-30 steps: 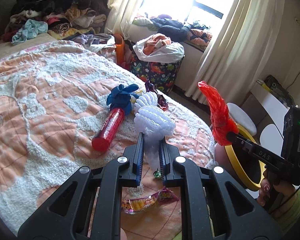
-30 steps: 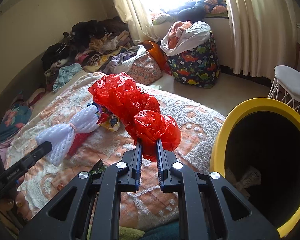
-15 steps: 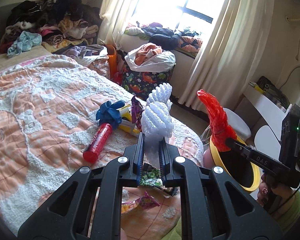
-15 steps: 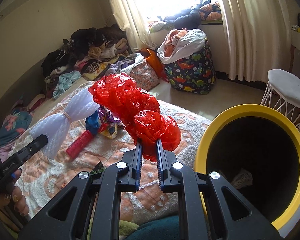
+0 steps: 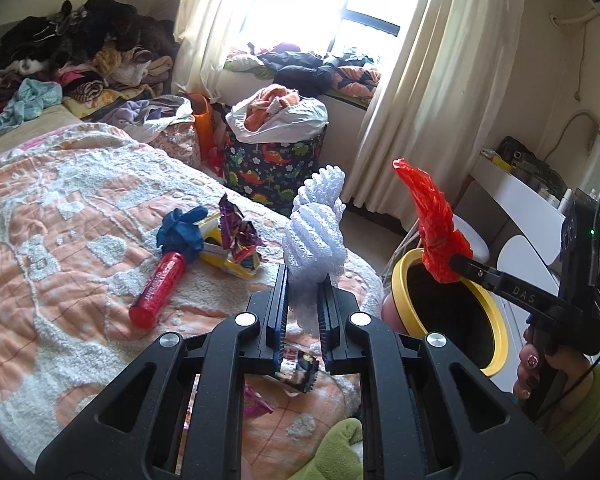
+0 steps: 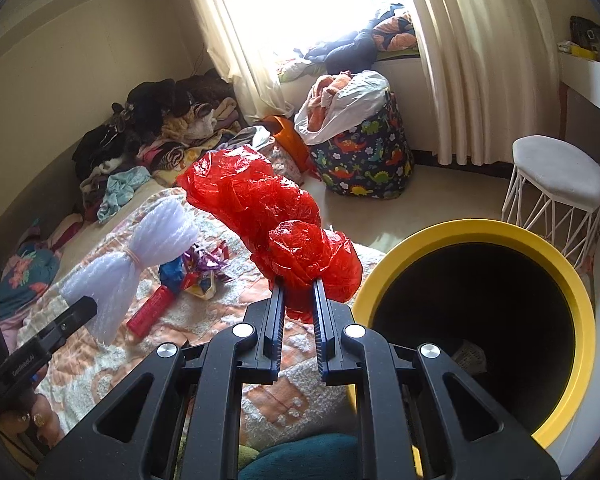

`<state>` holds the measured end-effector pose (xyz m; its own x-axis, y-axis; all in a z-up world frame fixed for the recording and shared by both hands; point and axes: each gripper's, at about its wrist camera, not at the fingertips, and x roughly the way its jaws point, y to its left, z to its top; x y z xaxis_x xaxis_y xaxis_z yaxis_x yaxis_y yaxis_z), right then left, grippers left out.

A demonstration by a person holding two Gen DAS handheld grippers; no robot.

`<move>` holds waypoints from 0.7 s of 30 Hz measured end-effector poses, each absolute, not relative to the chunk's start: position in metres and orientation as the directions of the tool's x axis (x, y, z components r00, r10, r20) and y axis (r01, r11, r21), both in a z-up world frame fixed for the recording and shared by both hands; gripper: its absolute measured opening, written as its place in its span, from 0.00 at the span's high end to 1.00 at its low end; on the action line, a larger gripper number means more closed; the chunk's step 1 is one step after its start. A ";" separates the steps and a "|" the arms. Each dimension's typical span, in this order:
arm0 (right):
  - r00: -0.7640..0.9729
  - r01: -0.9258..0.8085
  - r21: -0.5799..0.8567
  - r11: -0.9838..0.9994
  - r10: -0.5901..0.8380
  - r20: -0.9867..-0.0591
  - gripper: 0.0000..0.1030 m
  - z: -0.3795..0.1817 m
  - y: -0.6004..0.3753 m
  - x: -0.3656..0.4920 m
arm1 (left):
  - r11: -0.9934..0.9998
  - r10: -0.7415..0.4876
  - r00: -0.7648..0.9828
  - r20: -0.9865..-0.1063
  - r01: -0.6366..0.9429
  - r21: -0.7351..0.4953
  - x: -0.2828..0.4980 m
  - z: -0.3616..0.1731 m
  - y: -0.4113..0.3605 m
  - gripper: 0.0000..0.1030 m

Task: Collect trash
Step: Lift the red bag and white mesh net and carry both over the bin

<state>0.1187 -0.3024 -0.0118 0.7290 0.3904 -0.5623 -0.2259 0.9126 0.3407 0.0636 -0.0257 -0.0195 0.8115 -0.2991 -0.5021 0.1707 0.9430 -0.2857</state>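
I take the yellow-rimmed bin [image 6: 480,320] as my landmark; it stands on the floor just off the corner of the bed [image 5: 59,220], mouth open and dark, with a scrap or two at its bottom. From largest to smallest: the bed's orange and white blanket lies to the bin's left in the right wrist view, with loose trash on it, a red tube [image 5: 157,290], a blue glove [image 5: 181,234] and crumpled wrappers [image 5: 237,242], well apart from the bin.

My right gripper [image 6: 297,300] is pinching a red plastic bag [image 6: 267,220], and its tips sit just beside the bin's near-left rim, so this hand is the nearer one. The bag's long axis runs up and away from the bin, toward the bed.

My left gripper [image 5: 304,292] is clamped on a white foam net [image 5: 316,240] over the bed's edge, with the bin off to its right.

I judge the right hand's drop comes first.
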 end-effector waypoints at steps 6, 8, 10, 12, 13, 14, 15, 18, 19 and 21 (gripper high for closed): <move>0.749 -0.192 0.347 0.918 0.366 -0.553 0.87 -0.009 -0.318 0.120 | 0.941 -0.319 0.804 -0.503 0.204 -0.271 0.063 -0.018 -0.041 0.92; 0.754 -0.178 0.356 0.917 0.360 -0.550 0.88 -0.008 -0.324 0.121 | 0.939 -0.327 0.800 -0.504 0.214 -0.269 0.062 -0.018 -0.046 0.92; 0.761 -0.163 0.363 0.917 0.351 -0.546 0.88 -0.008 -0.332 0.122 | 0.938 -0.332 0.797 -0.505 0.224 -0.265 0.062 -0.018 -0.051 0.92; 0.766 -0.148 0.370 0.917 0.343 -0.544 0.88 -0.008 -0.338 0.123 | 0.936 -0.340 0.793 -0.506 0.234 -0.262 0.063 -0.017 -0.056 0.92; 0.769 -0.139 0.374 0.917 0.338 -0.543 0.88 -0.008 -0.341 0.123 | 0.935 -0.344 0.791 -0.507 0.238 -0.262 0.063 -0.018 -0.058 0.92; 0.771 -0.132 0.377 0.917 0.334 -0.543 0.88 -0.008 -0.343 0.123 | 0.934 -0.348 0.788 -0.508 0.243 -0.263 0.063 -0.018 -0.061 0.92; 0.773 -0.124 0.381 0.916 0.330 -0.542 0.88 -0.008 -0.347 0.124 | 0.932 -0.353 0.786 -0.508 0.249 -0.263 0.063 -0.018 -0.064 0.92; 0.779 -0.100 0.391 0.915 0.317 -0.542 0.87 -0.009 -0.356 0.125 | 0.929 -0.364 0.780 -0.509 0.266 -0.257 0.062 -0.018 -0.071 0.92; 0.780 -0.092 0.394 0.914 0.313 -0.542 0.87 -0.010 -0.360 0.126 | 0.928 -0.368 0.778 -0.509 0.271 -0.257 0.062 -0.018 -0.074 0.92; 0.783 -0.076 0.399 0.914 0.303 -0.544 0.87 -0.011 -0.365 0.125 | 0.925 -0.376 0.774 -0.510 0.282 -0.254 0.063 -0.018 -0.078 0.92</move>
<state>0.1248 -0.3654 -0.0114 0.7828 0.3028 -0.5437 -0.0765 0.9138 0.3989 0.0631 -0.0780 -0.0179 0.7739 -0.3755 -0.5100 0.2816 0.9253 -0.2540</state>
